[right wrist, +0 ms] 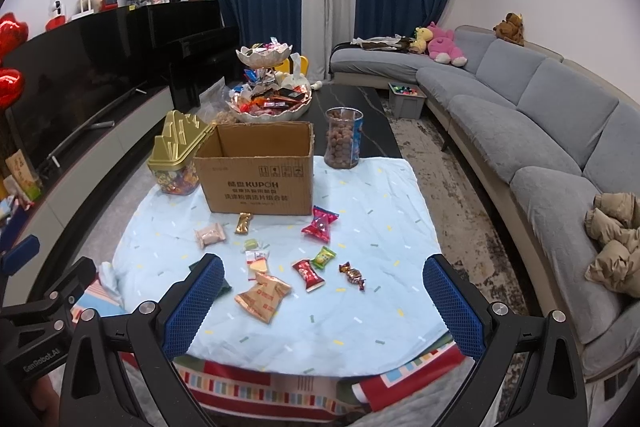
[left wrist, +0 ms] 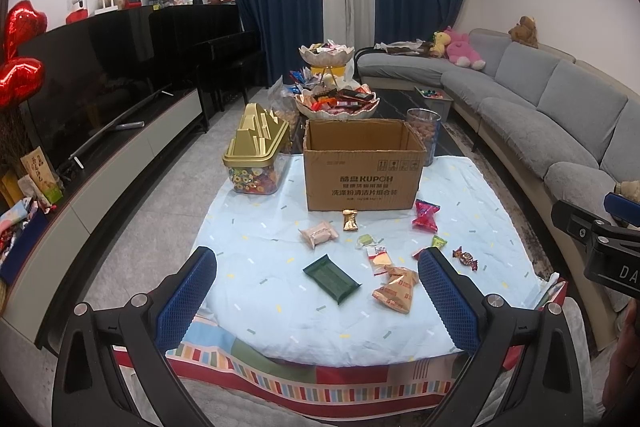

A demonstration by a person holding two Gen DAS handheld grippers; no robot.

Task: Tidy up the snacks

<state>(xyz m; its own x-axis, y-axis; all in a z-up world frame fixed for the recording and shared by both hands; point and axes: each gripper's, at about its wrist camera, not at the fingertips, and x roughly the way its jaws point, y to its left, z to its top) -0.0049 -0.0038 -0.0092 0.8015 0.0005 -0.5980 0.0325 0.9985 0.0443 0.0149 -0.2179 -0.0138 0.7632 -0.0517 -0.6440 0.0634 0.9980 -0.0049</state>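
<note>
Both grippers are held above the near edge of a pale blue cloth (left wrist: 280, 307); the left gripper (left wrist: 318, 297) and the right gripper (right wrist: 324, 301) are each seen with fingers spread wide, nothing between them. An open cardboard box (left wrist: 362, 167) is set upright at the far side of the cloth, and loose snacks are scattered in front of it: a dark green packet (left wrist: 331, 278), a tan-and-red bag (left wrist: 396, 289), a pink wrapped cake (left wrist: 319, 233), a gold wrapper (left wrist: 350, 220) just beside the box, a magenta pouch (left wrist: 426, 214), a small red pack (right wrist: 307, 274) and a twisted foil candy (right wrist: 352, 275). A gold-lidded candy jar (left wrist: 256, 155) is noted left of the box, a clear jar of nuts (right wrist: 343, 138) behind it to the right.
</note>
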